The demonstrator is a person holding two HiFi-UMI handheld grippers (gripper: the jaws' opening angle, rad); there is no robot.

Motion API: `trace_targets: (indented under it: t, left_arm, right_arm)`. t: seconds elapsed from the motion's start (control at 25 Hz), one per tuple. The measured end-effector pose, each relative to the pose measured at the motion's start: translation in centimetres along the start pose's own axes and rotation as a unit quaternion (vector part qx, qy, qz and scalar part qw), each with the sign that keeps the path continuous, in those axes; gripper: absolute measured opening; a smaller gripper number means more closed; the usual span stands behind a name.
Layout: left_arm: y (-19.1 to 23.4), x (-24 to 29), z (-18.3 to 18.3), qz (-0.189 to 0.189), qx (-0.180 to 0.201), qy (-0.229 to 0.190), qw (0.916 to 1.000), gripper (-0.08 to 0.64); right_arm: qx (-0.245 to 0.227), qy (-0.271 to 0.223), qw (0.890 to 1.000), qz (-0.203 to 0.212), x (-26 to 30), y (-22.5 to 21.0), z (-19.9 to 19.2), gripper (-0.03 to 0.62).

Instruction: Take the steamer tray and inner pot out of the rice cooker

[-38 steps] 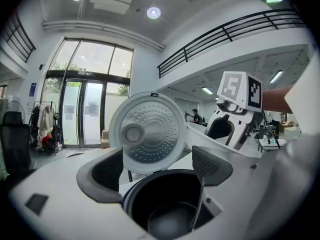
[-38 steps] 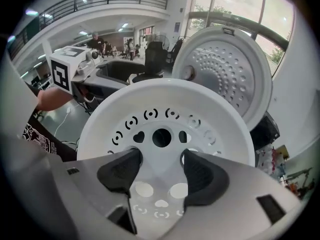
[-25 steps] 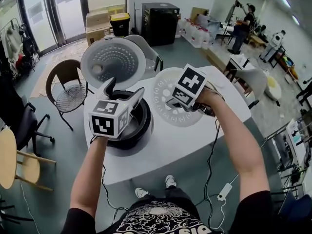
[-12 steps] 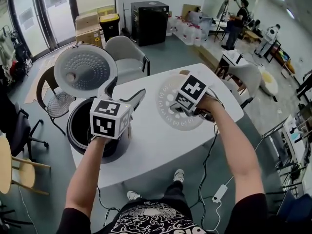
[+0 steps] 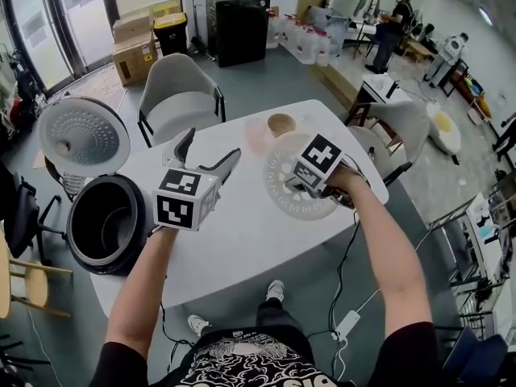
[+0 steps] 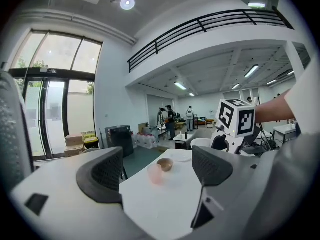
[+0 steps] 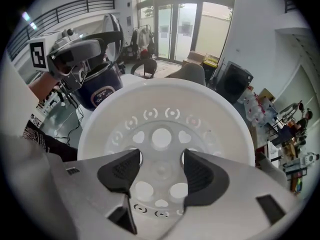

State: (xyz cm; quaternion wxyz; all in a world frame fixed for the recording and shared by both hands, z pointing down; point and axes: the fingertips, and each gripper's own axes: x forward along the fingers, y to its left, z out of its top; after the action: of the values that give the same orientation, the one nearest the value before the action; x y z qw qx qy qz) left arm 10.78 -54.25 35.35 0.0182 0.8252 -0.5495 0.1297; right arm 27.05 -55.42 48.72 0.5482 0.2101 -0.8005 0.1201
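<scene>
Setting the steamer tray down cleanly looks like the step in hand. The right gripper [image 7: 161, 170] points steeply down, its jaws partly closed on the middle of the steamer tray [image 7: 165, 96] with their tips poked through two of its holes. The white disc hangs over the right half of the surface [image 5: 242, 240]; whether it already touches cannot be told. Done well, the tray would go down flat and well in from the edge, and the jaws would part only once it rests — a tilted release could let it rock or slide. The left gripper [image 6: 159, 171] is empty, its jaws wide, held about level above the middle of the surface. It seems free to go for the inner pot afterwards.

As for containers, the tray itself carries nothing. The rice cooker [image 5: 81, 256] stands at the left end of the surface, well apart from the tray, with its lid [image 5: 83, 135] tipped up behind it. The dark well inside is probably the inner pot [image 5: 105, 216], not yet taken out, and nothing shows in it. Farther off, near the far edge, a pink cup [image 5: 258, 135] stands just beside a small brown bowl [image 5: 280, 124] — the cup looks empty, and the bowl's inside is too small to judge.
</scene>
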Motion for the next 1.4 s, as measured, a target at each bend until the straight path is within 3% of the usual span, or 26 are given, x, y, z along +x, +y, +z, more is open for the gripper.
trace_targets:
  t: [0.2, 0.48, 0.72, 1.16, 1.4]
  left_arm:
    - [-5.8, 9.7, -1.7, -0.016, -0.009, 0.027, 0.9995, 0.422]
    - [-11.5, 20.4, -4.1, -0.032, -0.019, 0.058, 0.9976, 0.422]
    - [-13.5, 28.2, -6.6, -0.031, -0.033, 0.091, 0.9948, 0.422]
    - [-15.5, 36.6, -10.7, -0.044, -0.054, 0.132, 0.9887, 0.422]
    - [-15.6, 38.1, -10.6, -0.045, -0.055, 0.135, 0.9883, 0.422]
  right_arm:
    - [0.017, -0.003, 1.000, 0.006, 2.3, -8.8, -5.9, 0.291]
    - [0.054, 0.030, 0.998, 0.009, 6.3, -18.7, -13.7, 0.291]
    - [0.074, 0.055, 0.996, 0.018, 11.1, -25.9, -17.9, 0.293]
    - [0.054, 0.098, 0.994, 0.001, 18.1, -32.7, -20.6, 0.296]
    - [0.049, 0.110, 0.993, 0.009, 19.3, -33.7, -21.5, 0.299]
